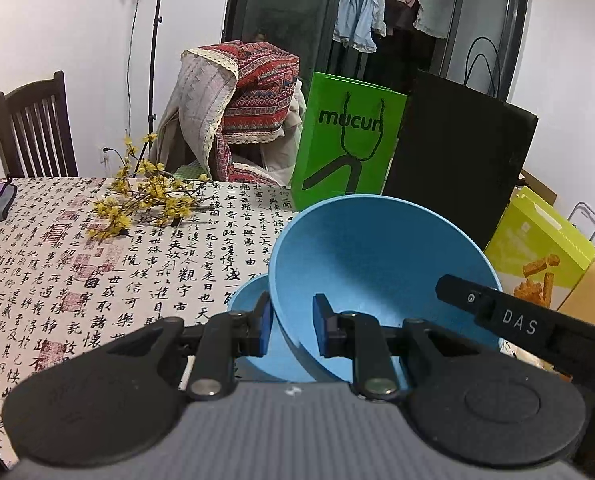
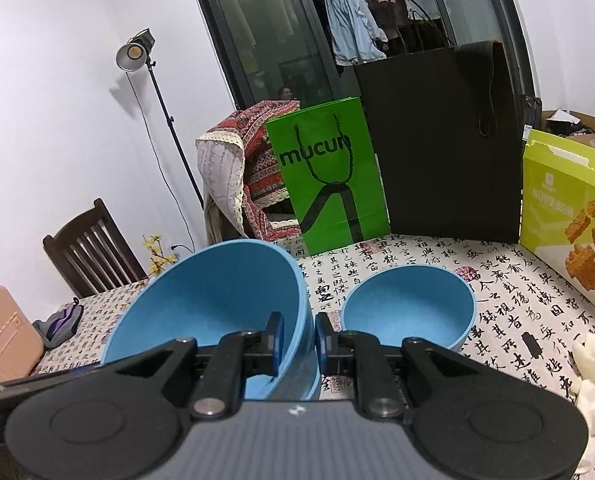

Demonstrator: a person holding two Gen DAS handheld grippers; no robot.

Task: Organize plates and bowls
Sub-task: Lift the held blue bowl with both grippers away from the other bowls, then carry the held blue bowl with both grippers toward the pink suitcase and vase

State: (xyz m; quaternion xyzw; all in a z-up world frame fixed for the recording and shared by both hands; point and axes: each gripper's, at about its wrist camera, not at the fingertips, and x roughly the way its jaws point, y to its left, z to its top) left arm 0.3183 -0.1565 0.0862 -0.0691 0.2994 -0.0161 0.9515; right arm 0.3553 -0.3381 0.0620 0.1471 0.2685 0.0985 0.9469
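— What does the left claw (image 1: 293,330) have?

— Its blue pads are clamped on the near rim of a big blue bowl (image 1: 381,264), one pad outside the wall and one inside. The bowl is tilted and raised off the worktop (image 1: 57,280) (the cloth printed with black writing).

— Anything to the left of it?

— A sprig of yellow flowers (image 1: 145,200) lies far back on the cloth. Just below the left side of the big bowl, a second blue bowl (image 1: 249,308) peeks out, mostly hidden.

— And on the right?

— The right claw (image 2: 299,344) is clamped on the big bowl's opposite rim, again with one pad on each side of the wall. In the left view its black arm reaches in from the right edge.

— Further right?

— A smaller blue bowl (image 2: 409,304) sits upright on the cloth, just beside the big one. Behind it stand a green bag (image 2: 329,176) and a black bag (image 2: 445,140), with a yellow-green box (image 2: 565,208) at the far right.
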